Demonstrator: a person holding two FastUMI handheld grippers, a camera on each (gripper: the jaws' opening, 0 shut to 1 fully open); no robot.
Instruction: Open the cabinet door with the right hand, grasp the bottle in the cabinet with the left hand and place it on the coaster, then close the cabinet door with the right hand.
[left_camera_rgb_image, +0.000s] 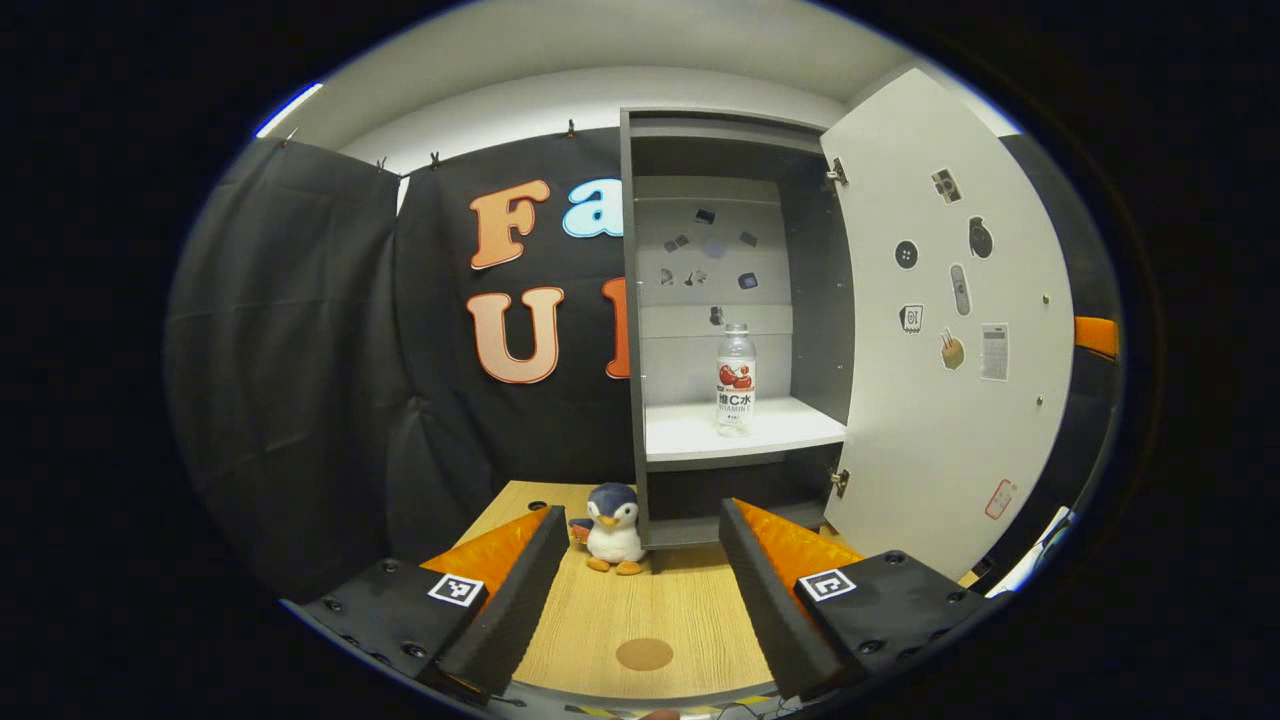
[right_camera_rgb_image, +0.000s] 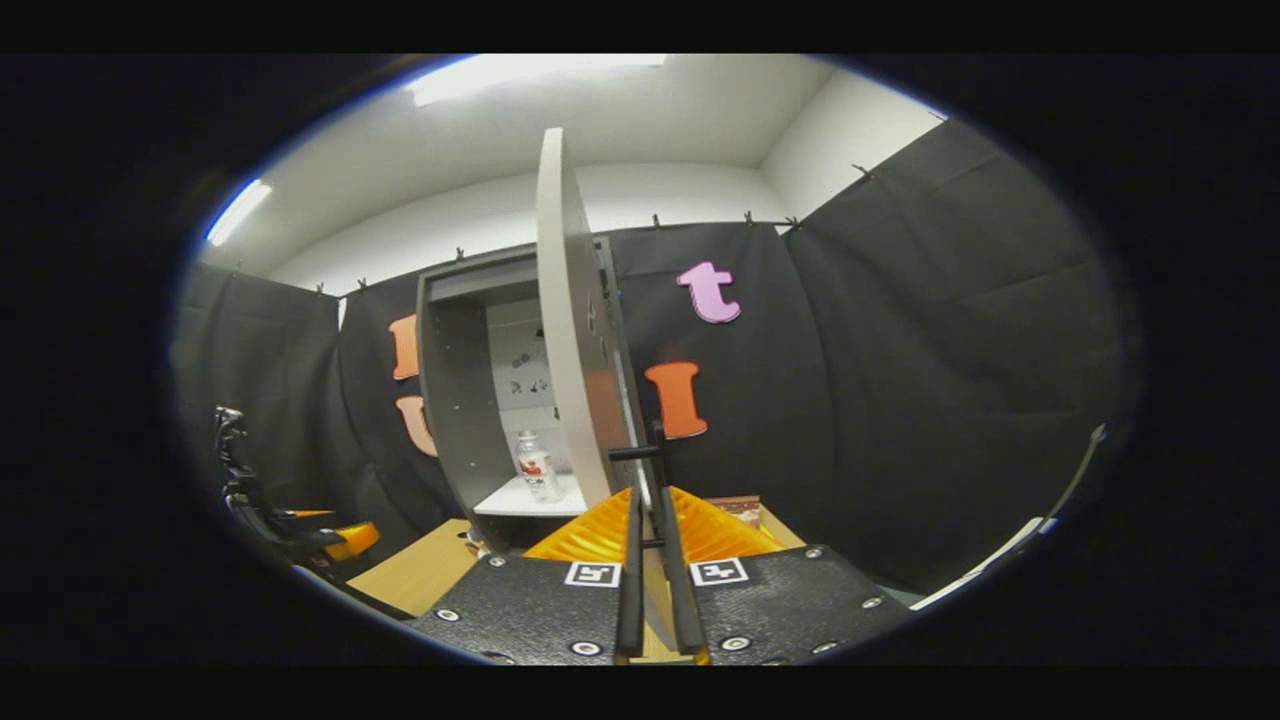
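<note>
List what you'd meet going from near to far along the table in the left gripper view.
Coaster → toy penguin → bottle on the cabinet shelf.

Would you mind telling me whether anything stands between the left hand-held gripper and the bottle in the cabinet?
Nothing visible does. The cabinet door is swung wide, the bottle stands alone on the shelf, and the left hand-held gripper is open, facing it. The penguin toy sits lower, on the table, left of the opening.
</note>
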